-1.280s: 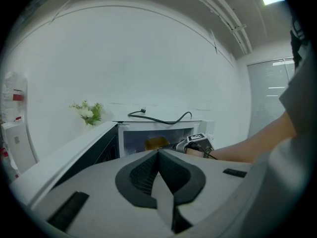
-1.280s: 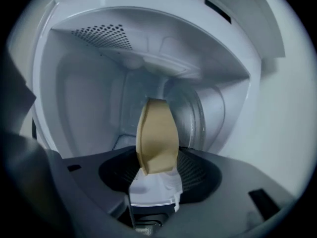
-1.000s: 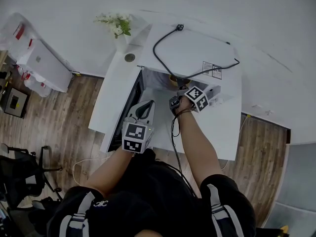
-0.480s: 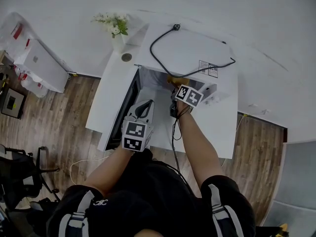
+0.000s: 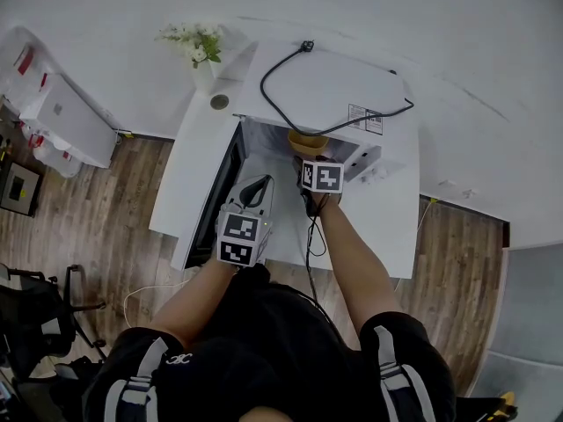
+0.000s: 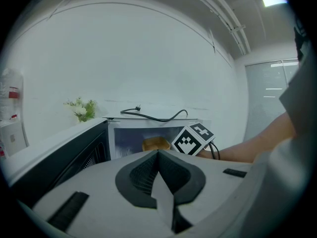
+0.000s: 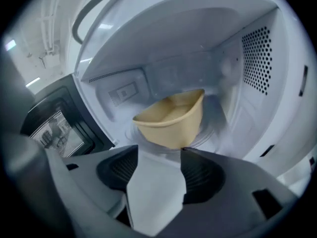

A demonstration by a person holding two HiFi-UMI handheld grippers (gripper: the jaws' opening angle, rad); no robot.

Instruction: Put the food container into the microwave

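The tan food container (image 5: 308, 139) sits inside the open white microwave (image 5: 339, 82), on its floor (image 7: 218, 128). In the right gripper view the container (image 7: 171, 120) lies just beyond the jaws, apart from them. My right gripper (image 5: 313, 159) is at the microwave's mouth and open, with nothing between its fingers (image 7: 200, 175). My left gripper (image 5: 256, 192) hovers in front of the opened door (image 5: 227, 183), shut and empty. The left gripper view looks over its jaws (image 6: 158, 155) to the container (image 6: 155, 144) and the right gripper's marker cube (image 6: 192, 139).
A black power cord (image 5: 280, 104) lies on the microwave's top. A vase of flowers (image 5: 199, 44) stands at the white table's (image 5: 180, 192) back left corner. A white cabinet (image 5: 63, 117) and an office chair (image 5: 35, 310) stand on the wooden floor to the left.
My right gripper has drawn back out of the microwave toward me, leaving the container inside. The left gripper has stayed where it was.
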